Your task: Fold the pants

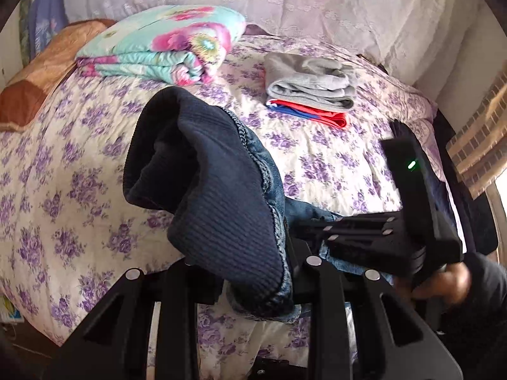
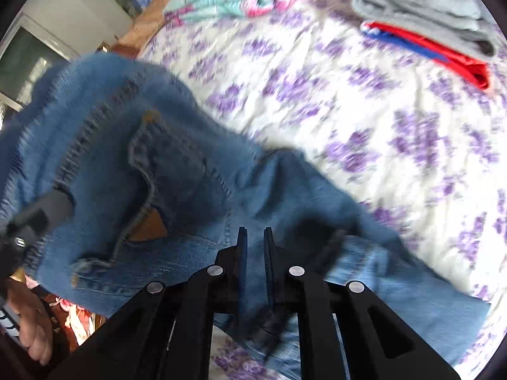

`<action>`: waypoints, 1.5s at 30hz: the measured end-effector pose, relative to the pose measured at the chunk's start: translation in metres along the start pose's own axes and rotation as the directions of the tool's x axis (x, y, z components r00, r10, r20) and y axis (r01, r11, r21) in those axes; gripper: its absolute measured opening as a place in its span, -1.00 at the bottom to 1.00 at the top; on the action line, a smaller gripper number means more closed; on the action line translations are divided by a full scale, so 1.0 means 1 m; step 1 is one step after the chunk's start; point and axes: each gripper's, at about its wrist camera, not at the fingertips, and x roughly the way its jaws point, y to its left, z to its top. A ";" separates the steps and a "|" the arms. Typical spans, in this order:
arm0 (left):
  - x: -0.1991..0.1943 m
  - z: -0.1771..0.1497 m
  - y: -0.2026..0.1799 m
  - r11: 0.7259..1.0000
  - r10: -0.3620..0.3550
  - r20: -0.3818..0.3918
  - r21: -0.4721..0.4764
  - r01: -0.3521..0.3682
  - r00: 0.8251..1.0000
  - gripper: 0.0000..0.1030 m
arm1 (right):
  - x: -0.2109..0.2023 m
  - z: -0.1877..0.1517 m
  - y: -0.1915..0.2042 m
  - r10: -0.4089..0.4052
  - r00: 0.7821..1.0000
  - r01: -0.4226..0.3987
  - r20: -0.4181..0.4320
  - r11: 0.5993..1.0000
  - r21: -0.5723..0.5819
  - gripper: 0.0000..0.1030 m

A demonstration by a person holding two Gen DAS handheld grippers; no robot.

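The blue jeans (image 2: 133, 164) hang bunched in the air above the bed (image 1: 332, 164), held up at two places. In the right wrist view the denim fills the lower left, a pocket seam and a brown leather patch showing, and a paler stretch of leg trails down to the right onto the floral bedspread. The right gripper (image 2: 255, 253) has its two fingers drawn narrow with denim pinched between them. In the left wrist view the jeans (image 1: 215, 196) show their dark ribbed lining turned outward, with a stitched denim edge running down the fold. The left gripper (image 1: 253, 278) sits under that fold, and cloth passes between its fingers, which are closed on it. The right gripper (image 1: 364, 234) also appears there, just beside the left one, with a green light on its body and the person's right hand (image 1: 443, 281) on its handle.

Farther back on the bed lie a folded grey garment (image 1: 309, 80) stacked on a red and blue one (image 1: 317, 112), and a folded floral quilt (image 1: 164, 44) to the left.
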 end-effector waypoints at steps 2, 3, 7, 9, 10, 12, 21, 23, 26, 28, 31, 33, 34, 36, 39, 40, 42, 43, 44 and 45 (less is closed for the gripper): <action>0.003 0.001 -0.021 0.997 -0.021 -0.004 0.071 0.021 1.000 -0.49 | -0.040 -0.008 -0.032 -0.063 0.995 0.059 0.071 0.996 0.061 -0.75; 0.004 0.002 -0.032 0.994 -0.044 -0.008 0.098 0.045 0.999 -0.49 | -0.057 -0.016 -0.049 -0.096 0.991 0.087 0.093 0.991 0.100 -0.71; 0.006 0.001 -0.087 0.959 -0.124 -0.025 0.253 0.127 0.992 -0.49 | -0.107 -0.065 -0.119 -0.220 0.969 0.181 0.109 0.940 0.288 -0.69; 0.016 -0.002 -0.114 0.936 -0.122 -0.056 0.327 0.134 0.991 -0.49 | -0.124 -0.098 -0.153 -0.255 0.962 0.200 0.099 0.903 0.380 -0.69; 0.024 -0.003 -0.127 0.925 -0.109 -0.076 0.358 0.129 0.991 -0.49 | -0.130 -0.112 -0.165 -0.266 0.959 0.202 0.097 0.884 0.422 -0.69; 0.045 -0.008 -0.151 0.899 -0.103 -0.128 0.412 0.148 0.986 -0.49 | -0.136 -0.142 -0.182 -0.273 0.957 0.193 0.094 0.847 0.495 -0.69; 0.116 -0.061 -0.238 0.748 -0.153 -0.419 0.542 0.382 0.895 0.78 | -0.138 -0.181 -0.197 -0.267 0.959 0.164 0.096 0.798 0.579 -0.69; 0.115 -0.061 -0.238 0.751 -0.160 -0.415 0.538 0.383 0.896 0.78 | -0.143 -0.180 -0.194 -0.263 0.958 0.154 0.115 0.809 0.567 -0.69; 0.103 -0.044 -0.222 0.786 -0.249 -0.417 0.440 0.434 0.874 0.60 | -0.151 -0.166 -0.181 -0.219 0.962 0.108 0.162 0.851 0.514 -0.69; 0.084 -0.026 -0.204 0.815 -0.293 -0.364 0.389 0.430 0.884 0.53 | -0.153 -0.153 -0.166 -0.171 0.966 0.065 0.193 0.886 0.459 -0.52; 0.054 0.001 -0.170 0.866 -0.321 -0.256 0.311 0.392 0.912 0.53 | -0.151 -0.133 -0.134 -0.099 0.969 0.013 0.226 0.935 0.355 -0.22; 0.043 0.015 -0.147 0.898 -0.302 -0.206 0.266 0.350 0.931 0.53 | -0.145 -0.119 -0.112 -0.076 0.973 0.011 0.220 0.959 0.284 -0.08; 0.043 0.018 -0.136 0.913 -0.277 -0.194 0.252 0.320 0.941 0.53 | -0.140 -0.113 -0.105 -0.084 0.975 0.027 0.208 0.965 0.259 0.00; 0.049 0.021 -0.119 0.937 -0.227 -0.191 0.224 0.267 0.955 0.46 | -0.124 -0.102 -0.098 -0.094 0.982 0.054 0.163 0.970 0.238 0.09; 0.065 0.018 -0.098 0.946 -0.263 -0.241 0.127 0.299 0.934 0.23 | -0.089 -0.095 -0.102 -0.036 0.996 0.015 0.081 0.968 0.250 0.12; 0.072 0.014 -0.095 0.944 -0.284 -0.257 0.095 0.317 0.924 0.16 | -0.076 -0.097 -0.106 -0.012 0.999 -0.001 0.047 0.964 0.266 0.12; 0.094 0.004 -0.097 0.942 -0.296 -0.313 0.059 0.329 0.903 -0.10 | -0.066 -0.103 -0.114 0.023 0.999 -0.031 0.029 0.945 0.325 -0.34; 0.104 -0.002 -0.102 0.943 -0.290 -0.345 0.058 0.328 0.893 -0.28 | -0.069 -0.105 -0.118 0.030 0.999 -0.040 0.036 0.938 0.344 -0.44; 0.111 -0.009 -0.106 0.941 -0.285 -0.371 0.066 0.331 0.884 -0.46 | -0.074 -0.108 -0.121 0.043 0.998 -0.054 0.039 0.931 0.361 -0.69; 0.116 -0.015 -0.111 0.939 -0.279 -0.391 0.079 0.334 0.877 -0.50 | -0.079 -0.111 -0.127 0.064 0.997 -0.073 0.036 0.915 0.396 -0.70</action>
